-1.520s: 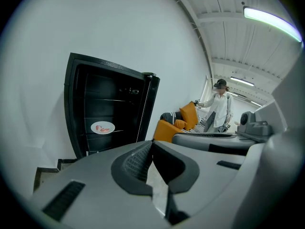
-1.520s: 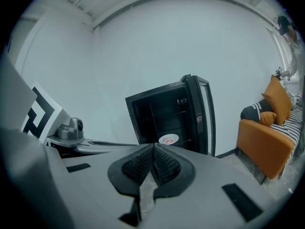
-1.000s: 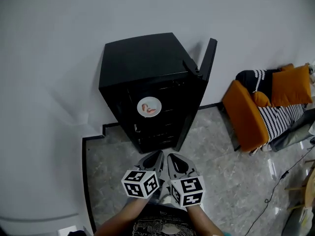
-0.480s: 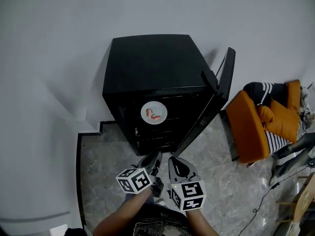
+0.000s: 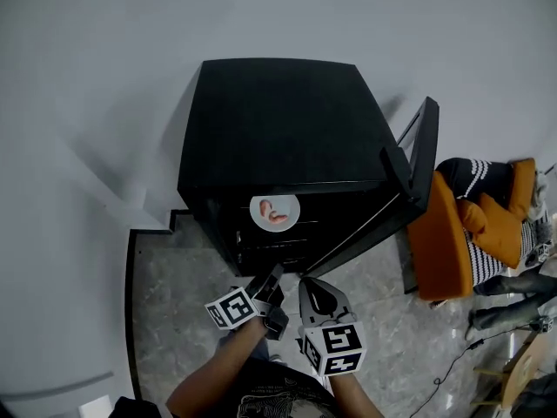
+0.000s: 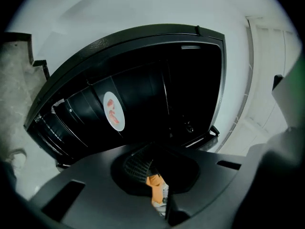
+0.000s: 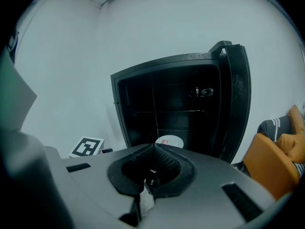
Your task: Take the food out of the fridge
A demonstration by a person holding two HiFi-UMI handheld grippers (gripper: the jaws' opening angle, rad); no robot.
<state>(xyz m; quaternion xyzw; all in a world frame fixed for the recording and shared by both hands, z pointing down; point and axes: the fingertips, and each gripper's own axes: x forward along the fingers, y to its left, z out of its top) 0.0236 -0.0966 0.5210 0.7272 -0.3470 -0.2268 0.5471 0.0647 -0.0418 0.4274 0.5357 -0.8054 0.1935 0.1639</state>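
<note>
A black mini fridge (image 5: 278, 138) stands against the white wall, its door (image 5: 422, 159) swung open to the right. On a shelf inside lies a white plate (image 5: 275, 212) with pinkish food on it. The plate (image 6: 113, 111) also shows in the left gripper view, and the plate (image 7: 169, 141) sits low in the fridge in the right gripper view. My left gripper (image 5: 275, 275) and right gripper (image 5: 305, 283) hover side by side over the floor just in front of the fridge, short of the plate. Both have their jaws together with nothing between them.
An orange armchair (image 5: 439, 246) with a striped cushion (image 5: 474, 177) stands right of the open door. Grey stone floor (image 5: 174, 303) with a dark border runs along the wall. A cable (image 5: 452, 368) trails on the floor at lower right.
The view has drawn closer to the fridge, and the plate now sits nearer the grippers. Both grippers moved forward toward the open fridge; the left one has turned on its side.
</note>
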